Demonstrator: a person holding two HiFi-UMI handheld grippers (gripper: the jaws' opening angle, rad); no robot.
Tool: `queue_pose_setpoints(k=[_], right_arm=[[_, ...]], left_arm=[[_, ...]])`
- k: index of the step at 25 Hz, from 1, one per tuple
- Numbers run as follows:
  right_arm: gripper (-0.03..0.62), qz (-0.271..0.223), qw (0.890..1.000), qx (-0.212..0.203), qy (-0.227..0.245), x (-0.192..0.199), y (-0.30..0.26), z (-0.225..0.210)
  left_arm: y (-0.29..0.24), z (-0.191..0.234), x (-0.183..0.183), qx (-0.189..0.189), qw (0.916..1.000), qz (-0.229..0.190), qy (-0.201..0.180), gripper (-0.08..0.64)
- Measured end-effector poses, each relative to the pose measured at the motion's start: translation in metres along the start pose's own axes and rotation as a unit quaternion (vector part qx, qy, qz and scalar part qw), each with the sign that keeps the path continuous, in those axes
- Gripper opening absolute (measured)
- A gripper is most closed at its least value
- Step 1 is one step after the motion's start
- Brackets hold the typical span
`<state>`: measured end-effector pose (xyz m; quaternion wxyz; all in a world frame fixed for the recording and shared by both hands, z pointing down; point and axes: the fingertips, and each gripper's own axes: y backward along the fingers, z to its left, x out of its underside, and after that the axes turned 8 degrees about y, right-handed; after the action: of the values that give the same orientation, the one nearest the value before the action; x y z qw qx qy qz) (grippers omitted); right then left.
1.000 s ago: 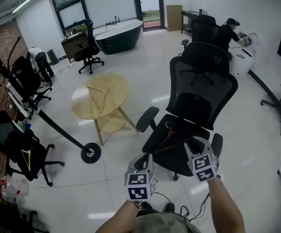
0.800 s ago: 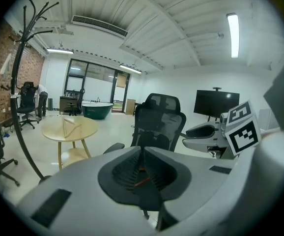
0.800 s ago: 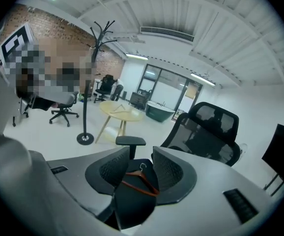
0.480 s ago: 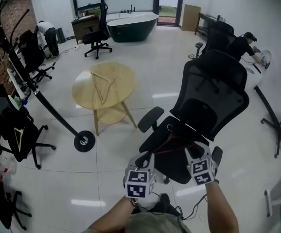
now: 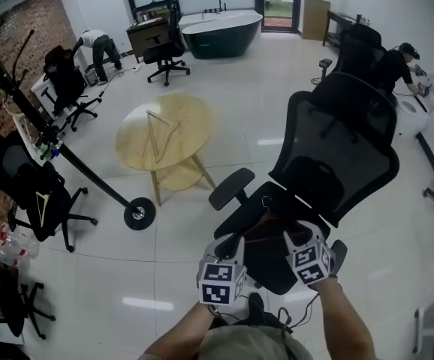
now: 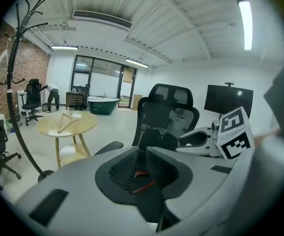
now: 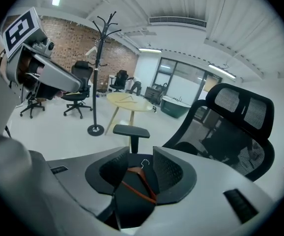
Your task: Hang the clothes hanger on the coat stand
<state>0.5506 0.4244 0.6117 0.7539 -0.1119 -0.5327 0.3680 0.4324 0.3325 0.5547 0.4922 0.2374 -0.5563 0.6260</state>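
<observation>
A red-brown clothes hanger with a metal hook lies on the seat of a black mesh office chair. Both grippers hover over the seat's front edge. My left gripper is open; the hanger shows through its gap, untouched. The jaws of my right gripper have just been opening and stand open, with the hanger visible beyond them on the seat, not pressed. The black coat stand rises at the left, its round base on the floor.
A round wooden table behind the stand's base carries a second, pale hanger. Black office chairs line the left brick wall. A dark bathtub stands at the back, and people work at the far left and far right.
The view has drawn nearer to the black chair, and both grippers have come forward and lower over the seat's front. The hanger has not moved.
</observation>
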Motion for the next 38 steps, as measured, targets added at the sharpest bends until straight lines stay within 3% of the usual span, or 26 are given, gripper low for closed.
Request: queue_pose_setpoints(k=[10,15,25,38], right_arm=[[0.149,0.043,0.999,-0.009,0.028,0.005,-0.02,0.008],[0.149,0.054,0.997,-0.024,0.04,0.016,-0.058,0.01],[0.149,0.078,0.991,-0.083,0.067,0.082,-0.18,-0.063],[0.15,0.132,0.975,-0.152,0.095,0.205,-0.374,-0.082]], left_arm=[[-0.015,0.008,-0.004,0.019,0.9995,0.008,-0.023,0.061],[-0.048,0.018,0.004,0.023,0.9994,0.016,-0.018,0.061],[-0.196,0.033,0.015,-0.029,0.9979,0.05,0.03,0.061],[-0.39,0.099,0.101,-0.061,0.99,0.11,0.063,0.064]])
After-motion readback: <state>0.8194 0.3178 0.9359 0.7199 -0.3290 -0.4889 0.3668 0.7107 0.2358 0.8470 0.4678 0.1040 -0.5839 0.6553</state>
